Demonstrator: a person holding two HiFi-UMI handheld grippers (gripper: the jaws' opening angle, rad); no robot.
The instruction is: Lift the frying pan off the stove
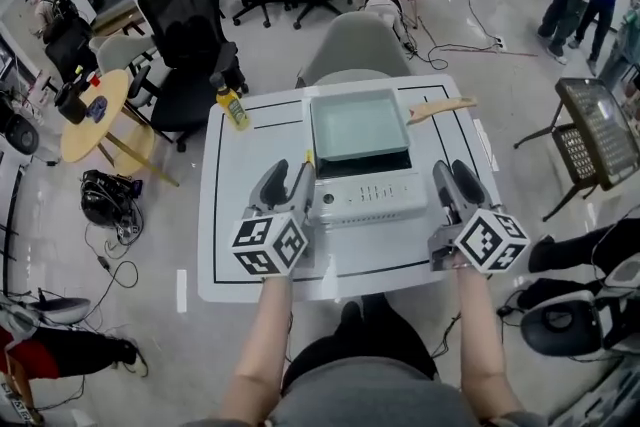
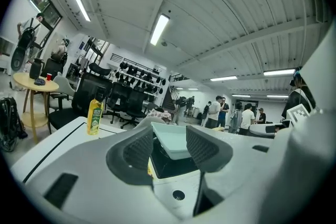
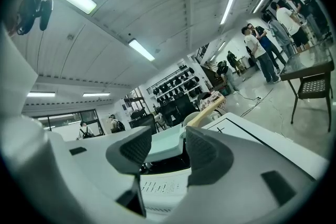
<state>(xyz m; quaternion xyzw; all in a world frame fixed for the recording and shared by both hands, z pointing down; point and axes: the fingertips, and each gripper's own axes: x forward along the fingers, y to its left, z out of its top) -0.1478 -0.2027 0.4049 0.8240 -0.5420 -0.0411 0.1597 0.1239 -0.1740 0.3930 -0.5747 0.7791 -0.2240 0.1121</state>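
Pan (image 1: pixel 358 123), square, pale teal, wooden-handled, sits on stove (image 1: pixel 368 201); left hand-held gripper (image 1: pixel 291 175) and right hand-held gripper (image 1: pixel 455 177) open.

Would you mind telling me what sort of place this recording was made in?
Most likely a shared office or lab workspace rather than a kitchen: black office chairs crowd the floor, loose cables trail across it, and the stove is a portable unit on a white table.

The left tool (image 1: pixel 288 177) and right tool (image 1: pixel 457 177) show pale grey curved shells, dark ribbed pads (image 2: pixel 202 145), black-and-white marker cubes (image 1: pixel 270 245). The person wears a grey top (image 1: pixel 380 407) and dark trousers (image 1: pixel 345 347).
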